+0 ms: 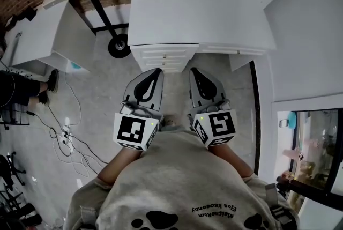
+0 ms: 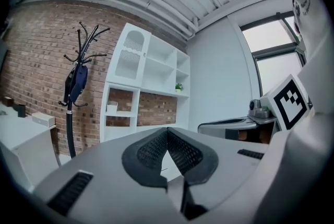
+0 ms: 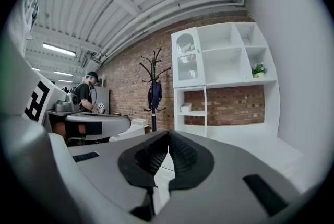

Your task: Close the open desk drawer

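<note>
Jaws pinched together and empty, left gripper (image 1: 155, 72) and right gripper (image 1: 194, 72) hang before the white desk (image 1: 203, 14), insides of its drawers (image 1: 163, 57) hidden.

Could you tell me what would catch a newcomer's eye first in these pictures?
The left gripper and right gripper, both shut and empty, are held side by side at the centre of the head view, pointing at the drawers of a white desk. Behind, a black coat stand stands against a brick wall, beside a white shelf unit.
</note>
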